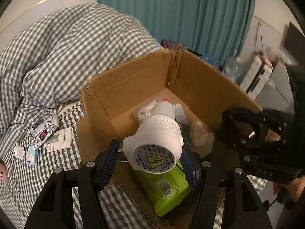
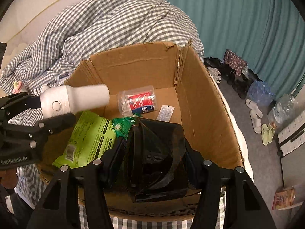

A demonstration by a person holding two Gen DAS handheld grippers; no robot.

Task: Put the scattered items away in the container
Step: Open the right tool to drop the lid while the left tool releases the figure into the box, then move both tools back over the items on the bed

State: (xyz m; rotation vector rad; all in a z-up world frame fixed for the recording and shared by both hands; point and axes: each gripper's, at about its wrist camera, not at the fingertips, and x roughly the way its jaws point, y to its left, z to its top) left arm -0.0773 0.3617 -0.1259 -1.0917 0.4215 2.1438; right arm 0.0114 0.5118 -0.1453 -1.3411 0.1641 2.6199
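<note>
An open cardboard box (image 1: pixel 200 80) (image 2: pixel 133 61) stands on the checked bed. My left gripper (image 1: pixel 150 152) (image 2: pixel 47 112) is shut on a white plastic appliance (image 1: pixel 160 133) (image 2: pixel 76 99), held on its side over the box's left part. My right gripper (image 2: pixel 154 143) (image 1: pixel 253 133) is shut on a folded black glossy pouch (image 2: pixel 158 158) above the box's near side. In the box lie a green packet (image 1: pixel 165 187) (image 2: pixel 89 139), a clear tub with a red label (image 2: pixel 139 101) and a white sachet (image 2: pixel 165 112). Left of the box, a silver-wrapped pack (image 1: pixel 44 129), a white holder (image 1: pixel 60 138) and a small tissue pack (image 1: pixel 32 154) lie on the bed.
A bunched checked duvet (image 1: pixel 76 47) rises behind the box. A teal curtain (image 2: pixel 247 28) hangs at the back. On the floor to the right are shoes and slippers (image 2: pixel 255 116), water bottles (image 2: pixel 261 93) and a white rack (image 2: pixel 293 135). A pink item (image 2: pixel 16 85) lies far left.
</note>
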